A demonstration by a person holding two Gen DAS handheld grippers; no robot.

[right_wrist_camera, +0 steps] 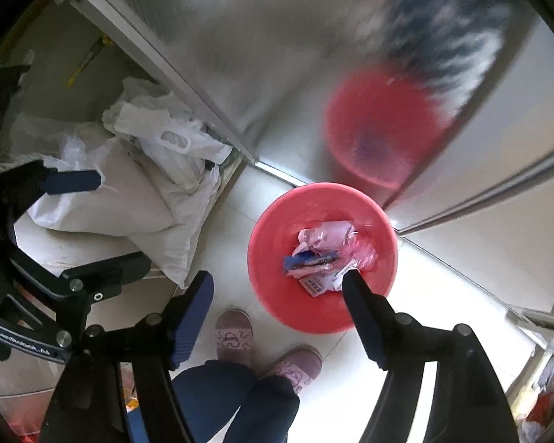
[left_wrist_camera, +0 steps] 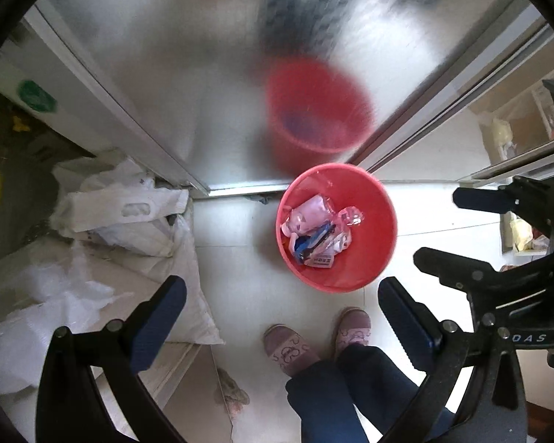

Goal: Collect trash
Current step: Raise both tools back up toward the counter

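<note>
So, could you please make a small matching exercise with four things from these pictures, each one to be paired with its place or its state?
Things:
1. red bin
2. wrappers
3. white plastic bag
4. left tool

Places or states:
A. open, holding nothing
B. lying inside the bin
C. standing on the floor beside the metal door
D. crumpled on the white sacks, left of the bin

Pairs: 1-C, 2-B, 3-D, 4-A
</note>
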